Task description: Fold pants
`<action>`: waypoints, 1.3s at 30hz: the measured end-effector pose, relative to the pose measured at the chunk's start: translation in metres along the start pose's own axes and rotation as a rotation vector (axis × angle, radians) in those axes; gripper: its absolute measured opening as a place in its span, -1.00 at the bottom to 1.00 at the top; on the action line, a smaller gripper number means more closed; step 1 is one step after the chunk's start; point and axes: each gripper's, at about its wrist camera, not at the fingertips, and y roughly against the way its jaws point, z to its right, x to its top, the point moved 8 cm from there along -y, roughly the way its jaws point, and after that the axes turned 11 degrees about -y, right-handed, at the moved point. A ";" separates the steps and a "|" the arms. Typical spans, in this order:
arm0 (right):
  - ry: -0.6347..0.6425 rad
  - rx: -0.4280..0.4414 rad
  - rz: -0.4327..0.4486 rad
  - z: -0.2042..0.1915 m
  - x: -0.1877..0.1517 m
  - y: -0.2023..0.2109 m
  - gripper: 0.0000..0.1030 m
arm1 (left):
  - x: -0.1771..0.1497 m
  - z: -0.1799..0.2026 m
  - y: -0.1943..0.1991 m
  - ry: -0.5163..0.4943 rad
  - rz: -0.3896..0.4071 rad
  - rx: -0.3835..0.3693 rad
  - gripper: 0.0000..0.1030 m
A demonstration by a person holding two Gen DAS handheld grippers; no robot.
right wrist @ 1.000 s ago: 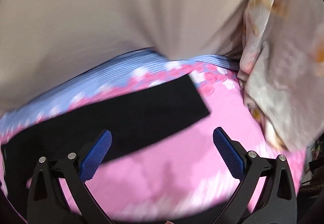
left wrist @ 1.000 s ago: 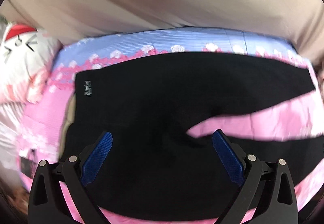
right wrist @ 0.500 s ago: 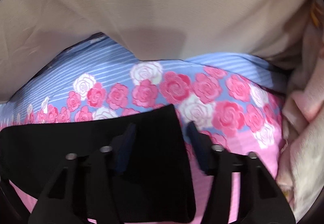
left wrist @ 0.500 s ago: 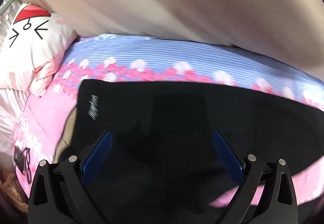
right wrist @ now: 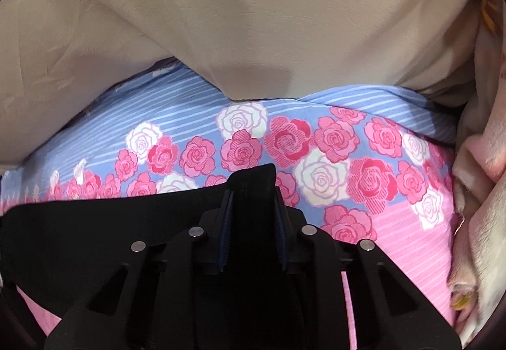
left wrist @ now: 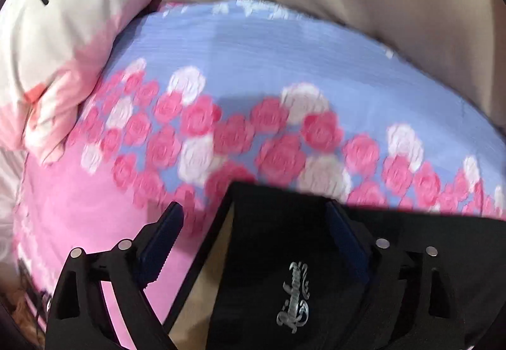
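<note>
Black pants (left wrist: 284,242) with a silver logo lie on a bed with a pink and blue rose sheet (left wrist: 253,81). In the left wrist view my left gripper (left wrist: 253,223) is open, its jaws wide apart around the waistband's far corner, which shows a beige inner lining (left wrist: 202,296). In the right wrist view my right gripper (right wrist: 253,207) is shut on the far corner of a black pant leg hem (right wrist: 253,185); the leg stretches away to the left (right wrist: 79,223).
A white and pink cartoon pillow (left wrist: 57,49) lies at the far left. A beige curtain or wall (right wrist: 237,17) rises behind the bed. A pale floral blanket (right wrist: 480,176) is bunched at the right edge of the bed.
My left gripper moved left and forward to the waistband corner, staying open. My right gripper closed further onto the leg hem corner.
</note>
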 end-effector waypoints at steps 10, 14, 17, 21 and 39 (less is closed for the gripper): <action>0.023 -0.016 0.029 -0.034 -0.006 0.031 -0.79 | -0.007 0.013 0.050 -0.099 0.055 -0.126 -0.59; 0.017 0.027 0.094 -0.046 -0.004 0.082 -0.79 | -0.013 0.006 0.102 -0.054 0.113 -0.189 -0.63; 0.038 0.057 0.124 -0.051 -0.007 0.129 -0.79 | -0.026 -0.001 0.154 -0.035 0.156 -0.269 -0.64; 0.106 0.085 0.152 -0.060 -0.030 0.200 -0.79 | -0.051 -0.003 0.201 -0.099 0.184 -0.318 -0.68; 0.043 -0.190 -0.146 0.057 -0.290 0.268 -0.65 | -0.319 -0.050 0.164 -0.438 -0.099 -0.209 -0.85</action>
